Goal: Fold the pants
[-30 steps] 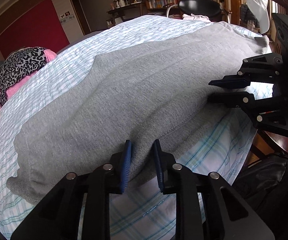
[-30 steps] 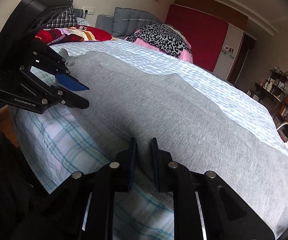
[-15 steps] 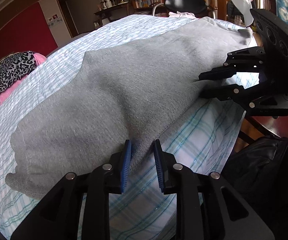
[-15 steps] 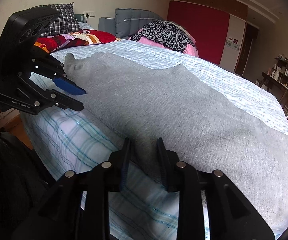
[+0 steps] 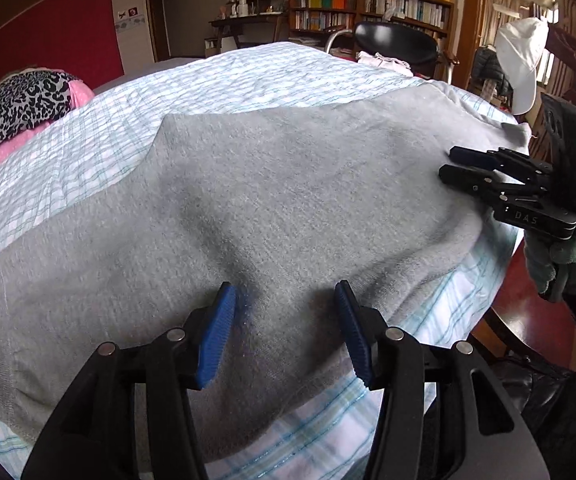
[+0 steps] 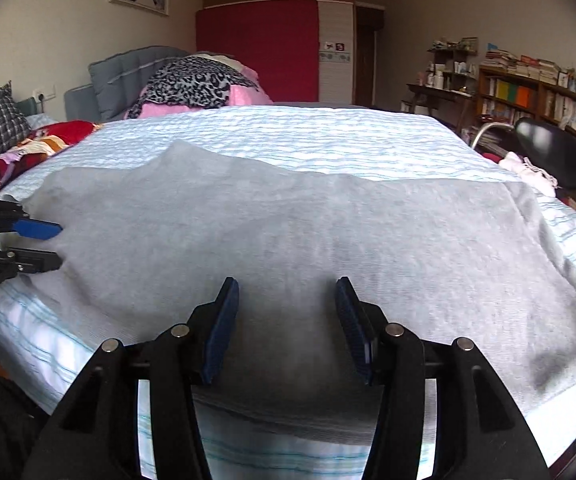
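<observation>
A: Covering the bed [image 6: 328,136] is a pale blue-and-white checked sheet, and the grey pants [image 5: 271,208] lie spread flat across its near half, filling the middle of both wrist views. A leopard-print cloth [image 6: 191,84] sits on pink bedding at the upper left of the right wrist view, with a red wall panel [image 6: 255,48] behind it, bookshelves [image 6: 548,96] at the right edge and a black chair [image 6: 552,152] just beside the bed.

B: And the grippers?

A: The left gripper [image 5: 283,320] points down at the near edge of the pants from the bottom of its own view. Its blue pads [image 5: 217,332] stand apart with grey fabric lying between them but not pinched, and the jaws are opening. The right gripper [image 6: 285,312] shows the same from the bottom of its view: pads apart over the cloth, gripping nothing, jaws opening. In the left wrist view it reaches in from the right edge, held by a gloved hand [image 5: 564,264], its fingers lying over the pants' edge.

B: What differs from a second ago?

A: Both pairs of fingers were nearly closed on a ridge of fabric then; now the ridge has dropped and the cloth lies flatter. The right gripper has also rolled, so its fingers show edge-on rather than stacked and spread.
</observation>
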`<state>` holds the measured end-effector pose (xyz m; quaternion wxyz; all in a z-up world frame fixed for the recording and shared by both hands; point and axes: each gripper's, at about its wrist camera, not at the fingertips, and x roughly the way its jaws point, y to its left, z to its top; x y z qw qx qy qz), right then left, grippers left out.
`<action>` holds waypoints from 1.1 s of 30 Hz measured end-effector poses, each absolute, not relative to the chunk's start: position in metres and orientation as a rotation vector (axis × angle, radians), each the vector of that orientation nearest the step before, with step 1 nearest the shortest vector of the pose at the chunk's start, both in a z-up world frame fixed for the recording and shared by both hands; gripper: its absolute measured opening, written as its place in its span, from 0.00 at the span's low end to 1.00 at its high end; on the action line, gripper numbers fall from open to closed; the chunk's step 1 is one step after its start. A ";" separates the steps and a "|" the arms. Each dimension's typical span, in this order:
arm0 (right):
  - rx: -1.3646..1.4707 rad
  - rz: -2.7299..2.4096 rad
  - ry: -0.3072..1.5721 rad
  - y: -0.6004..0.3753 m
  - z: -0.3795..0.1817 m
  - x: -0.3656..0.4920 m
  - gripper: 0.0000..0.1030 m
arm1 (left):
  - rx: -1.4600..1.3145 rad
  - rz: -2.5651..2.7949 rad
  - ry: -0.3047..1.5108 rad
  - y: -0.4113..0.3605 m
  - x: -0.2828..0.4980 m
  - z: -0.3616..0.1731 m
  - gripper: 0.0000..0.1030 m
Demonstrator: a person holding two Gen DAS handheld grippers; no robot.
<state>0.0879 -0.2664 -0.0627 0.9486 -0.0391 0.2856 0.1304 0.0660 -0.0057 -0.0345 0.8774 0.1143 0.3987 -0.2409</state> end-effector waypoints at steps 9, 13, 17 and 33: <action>-0.008 0.286 0.603 -0.302 -0.063 0.088 0.50 | 0.266 -0.507 0.838 -0.008 0.070 -0.036 0.58; 0.058 0.239 0.570 -0.326 -0.032 0.099 0.50 | 0.253 -0.515 0.819 -0.010 0.078 -0.020 0.65; 0.094 0.095 0.591 -0.366 -0.012 0.132 0.50 | 0.255 -0.475 0.829 -0.015 0.101 -0.009 0.65; 0.427 0.047 0.871 -0.462 -0.010 0.242 0.50 | 0.180 -0.354 0.916 -0.016 0.216 0.000 0.65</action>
